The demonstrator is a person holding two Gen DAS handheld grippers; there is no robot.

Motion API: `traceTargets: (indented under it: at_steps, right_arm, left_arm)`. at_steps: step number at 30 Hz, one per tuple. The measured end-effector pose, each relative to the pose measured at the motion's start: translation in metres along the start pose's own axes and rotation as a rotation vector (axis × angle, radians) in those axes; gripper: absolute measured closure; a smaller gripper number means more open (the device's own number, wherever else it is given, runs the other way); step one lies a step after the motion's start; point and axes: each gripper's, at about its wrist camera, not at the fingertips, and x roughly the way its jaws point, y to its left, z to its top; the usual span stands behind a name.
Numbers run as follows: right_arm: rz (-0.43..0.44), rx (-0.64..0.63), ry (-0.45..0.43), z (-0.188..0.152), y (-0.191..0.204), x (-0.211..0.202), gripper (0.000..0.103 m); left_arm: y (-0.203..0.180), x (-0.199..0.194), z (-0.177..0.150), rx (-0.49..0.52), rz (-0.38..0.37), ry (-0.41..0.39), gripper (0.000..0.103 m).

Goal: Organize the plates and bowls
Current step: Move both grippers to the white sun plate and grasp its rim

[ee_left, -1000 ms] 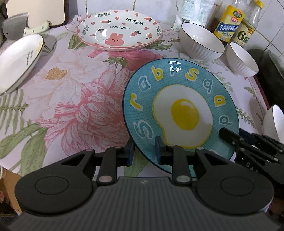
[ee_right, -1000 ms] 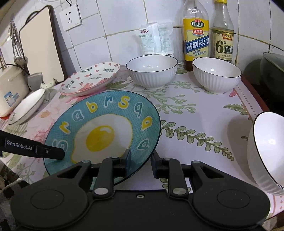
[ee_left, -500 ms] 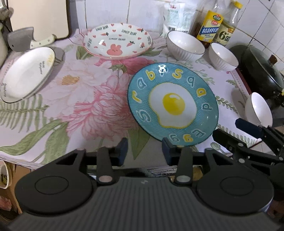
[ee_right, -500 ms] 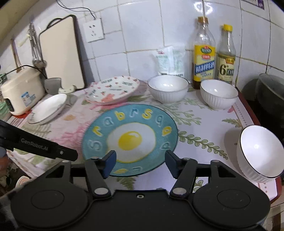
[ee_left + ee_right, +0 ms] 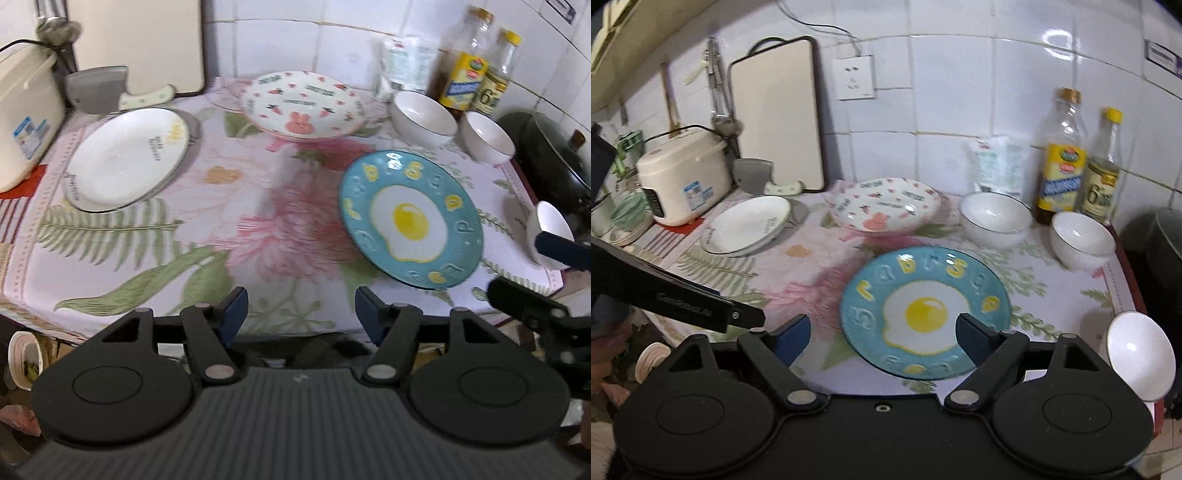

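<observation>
Your left gripper (image 5: 301,310) and right gripper (image 5: 882,334) both hang empty, fingers spread; the egg plate (image 5: 925,312) lies flat at frame centre, unstacked.

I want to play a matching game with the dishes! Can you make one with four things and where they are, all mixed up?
Things:
1. egg plate
2. bunny plate
3. plain white plate
4. tipped bowl

Places:
A. beside the rice cooker
B. at the right edge of the table, lying on its side
C. at the back, in front of the wall tiles
D. nearest the right gripper, flat on the flowery cloth

Pairs: 1-D, 2-C, 3-A, 4-B
</observation>
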Motion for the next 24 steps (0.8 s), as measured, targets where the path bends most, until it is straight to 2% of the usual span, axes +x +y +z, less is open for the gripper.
traceTargets:
  at_steps: [12,14,18,21,24]
  right_arm:
    - [0.161,-0.006,-0.004,0.039,0.042,0.019,0.014]
    - [0.199,0.011,-0.020,0.045,0.049,0.028,0.014]
    - [0.274,0.116,-0.048,0.055,0.057,0.053,0.014]
    - [0.296,0.176,-0.048,0.062,0.062,0.075,0.014]
    - [0.271,0.141,-0.058,0.069,0.075,0.097,0.014]
  left_arm:
    - [0.066,-0.025,0.010,0.012,0.060,-0.071,0.033]
    - [0.077,-0.025,0.014,0.017,0.072,-0.087,0.027]
    - [0.104,-0.025,0.021,0.000,0.065,-0.120,0.021]
    - [0.124,-0.022,0.028,-0.034,0.067,-0.154,0.015]
    - [0.141,-0.015,0.032,-0.037,0.079,-0.198,0.014]
